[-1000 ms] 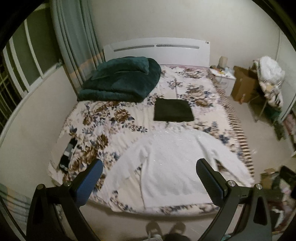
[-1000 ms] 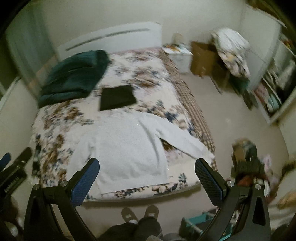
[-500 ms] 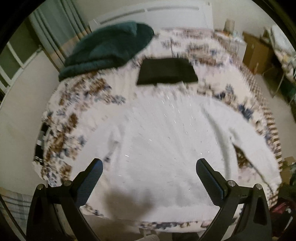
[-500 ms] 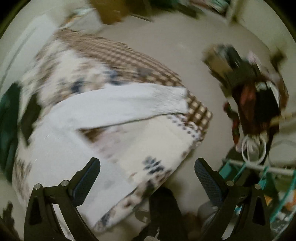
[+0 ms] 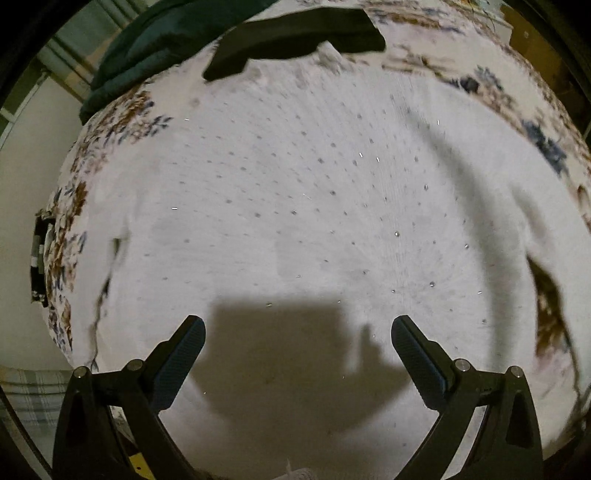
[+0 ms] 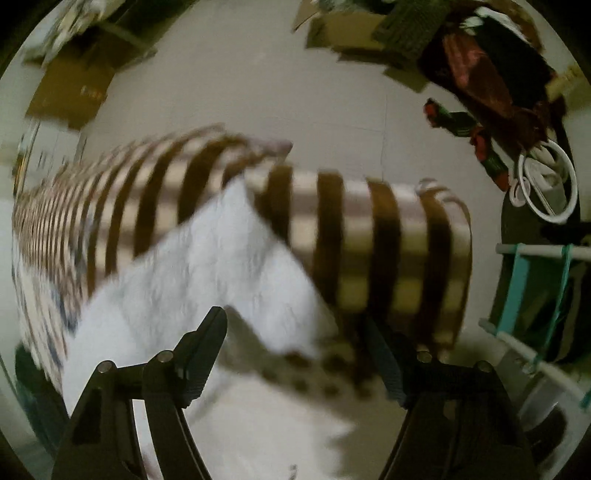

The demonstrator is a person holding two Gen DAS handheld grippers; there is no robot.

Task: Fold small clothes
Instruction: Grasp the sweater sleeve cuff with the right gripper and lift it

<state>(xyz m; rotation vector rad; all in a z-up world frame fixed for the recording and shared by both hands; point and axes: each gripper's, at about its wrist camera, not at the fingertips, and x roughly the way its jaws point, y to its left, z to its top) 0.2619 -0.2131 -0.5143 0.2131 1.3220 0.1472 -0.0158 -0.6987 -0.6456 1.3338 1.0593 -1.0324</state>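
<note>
Now you are bringing both tools down onto the one white sweater (image 5: pixel 295 221), which lies spread flat on the bed (image 5: pixel 110 122), so the step in hand looks like the reach for the first fold, with nothing yet gripped. Your left tool (image 5: pixel 297 332) hangs over the lower body of the sweater near its hem, its two fingers standing wide apart and empty, its shadow falling on the knit below. Your right tool (image 6: pixel 295 332) hovers over the sweater (image 6: pixel 229 266) where a white sleeve end lies near the bed's striped edge (image 6: pixel 388 240); its jaws have just been closing in but are apart, with cloth lying below the gap and not pinched, as far as the blur allows. Next, you likely need to lower each tool until its fingers straddle an edge of fabric, then close firmly on cloth alone and not on the bed cover. Counting: one white sweater, one folded black garment (image 5: pixel 295 33) beyond it, one dark green blanket (image 5: pixel 147 44) at the far corner, and two tools.
</note>
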